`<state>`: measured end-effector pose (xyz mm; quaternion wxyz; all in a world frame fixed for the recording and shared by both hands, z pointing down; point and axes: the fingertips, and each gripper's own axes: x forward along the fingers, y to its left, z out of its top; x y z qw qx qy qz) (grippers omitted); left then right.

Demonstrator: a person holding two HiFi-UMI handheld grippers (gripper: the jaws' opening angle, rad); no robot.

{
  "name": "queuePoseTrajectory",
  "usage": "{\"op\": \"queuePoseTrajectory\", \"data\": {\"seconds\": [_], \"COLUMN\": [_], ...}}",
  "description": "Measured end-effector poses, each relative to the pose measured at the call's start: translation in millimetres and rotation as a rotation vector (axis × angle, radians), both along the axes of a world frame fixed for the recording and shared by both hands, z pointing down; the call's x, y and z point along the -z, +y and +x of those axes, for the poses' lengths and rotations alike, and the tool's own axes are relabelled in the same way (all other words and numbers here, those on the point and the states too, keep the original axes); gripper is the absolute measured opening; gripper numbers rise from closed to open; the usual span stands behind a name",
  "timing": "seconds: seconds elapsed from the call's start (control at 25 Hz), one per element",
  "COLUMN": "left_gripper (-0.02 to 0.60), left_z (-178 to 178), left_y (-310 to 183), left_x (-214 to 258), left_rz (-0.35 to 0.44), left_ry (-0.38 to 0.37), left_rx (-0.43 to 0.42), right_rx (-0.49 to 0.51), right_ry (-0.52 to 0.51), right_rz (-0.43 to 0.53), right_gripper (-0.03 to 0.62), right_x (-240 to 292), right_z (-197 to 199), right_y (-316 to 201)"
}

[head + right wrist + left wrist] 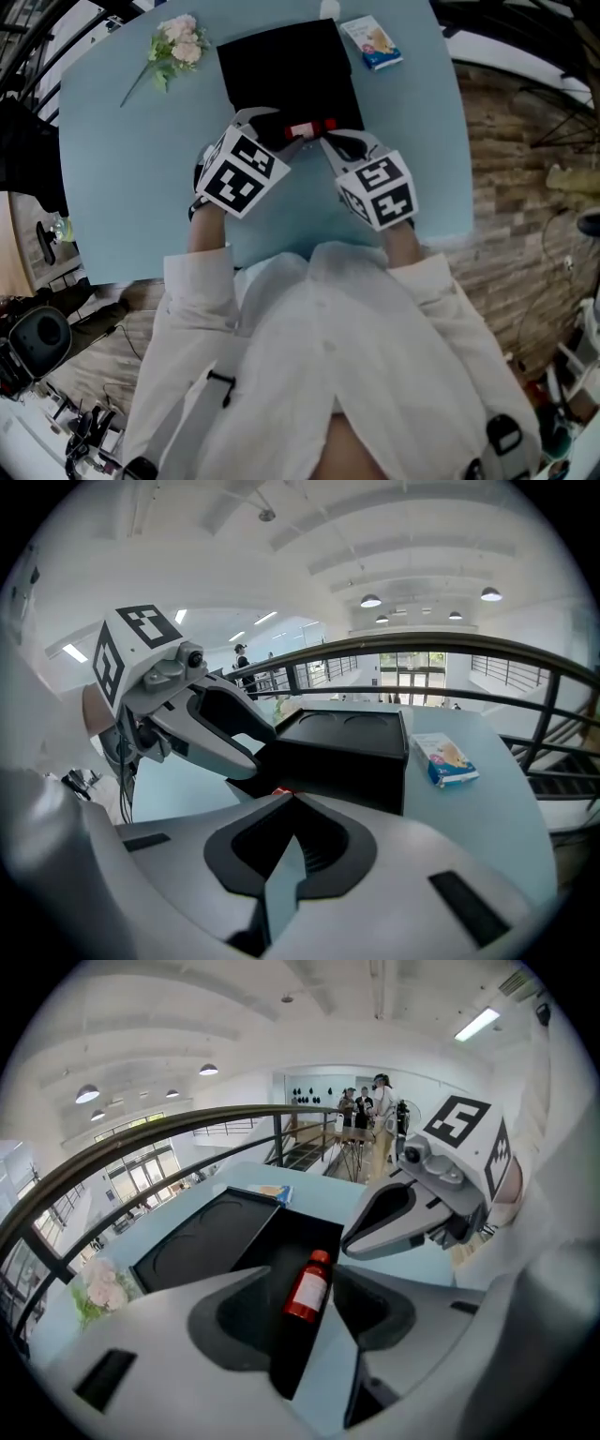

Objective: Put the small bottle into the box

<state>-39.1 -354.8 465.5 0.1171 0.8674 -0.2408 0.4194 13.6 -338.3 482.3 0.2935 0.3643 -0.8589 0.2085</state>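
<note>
A small red bottle [310,128] with a white label lies on its side inside the open black box [281,70] on the light blue table [122,178]. In the left gripper view the bottle [307,1288] rests in the box's tray [286,1227], beside the flipped-back lid [202,1237]. My left gripper [298,1279] hovers open over the tray's near end, its jaws either side of the bottle with a gap to it. My right gripper [286,797] is shut on nothing, just right of the bottle at the box's near edge [347,761].
A bunch of pale flowers [174,45] lies at the table's far left. A small blue packet [373,42] sits to the right of the box. The table's right edge drops to a wooden floor [506,169]. People [364,1105] stand far off behind a railing.
</note>
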Motion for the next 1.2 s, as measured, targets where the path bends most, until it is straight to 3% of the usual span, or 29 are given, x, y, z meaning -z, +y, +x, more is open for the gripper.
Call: {"op": "queuePoseTrajectory", "data": {"seconds": [0.28, 0.56, 0.76, 1.2], "left_gripper": [0.207, 0.178, 0.051, 0.003], "left_z": [-9, -29, -35, -30], "left_y": [4, 9, 12, 28], "left_x": [37, 42, 55, 68], "left_rz": [0.013, 0.039, 0.091, 0.165], "left_ry": [0.197, 0.215, 0.292, 0.414], "left_rx": [0.157, 0.234, 0.335, 0.413], "right_rx": [0.016, 0.044, 0.052, 0.048], "right_ry": [-0.023, -0.032, -0.034, -0.082], "right_rz": [0.07, 0.149, 0.213, 0.265], "right_gripper": [0.003, 0.003, 0.003, 0.003], "right_x": [22, 47, 62, 76], "right_z": [-11, -19, -22, -24], "right_y": [-2, -6, -4, 1]}}
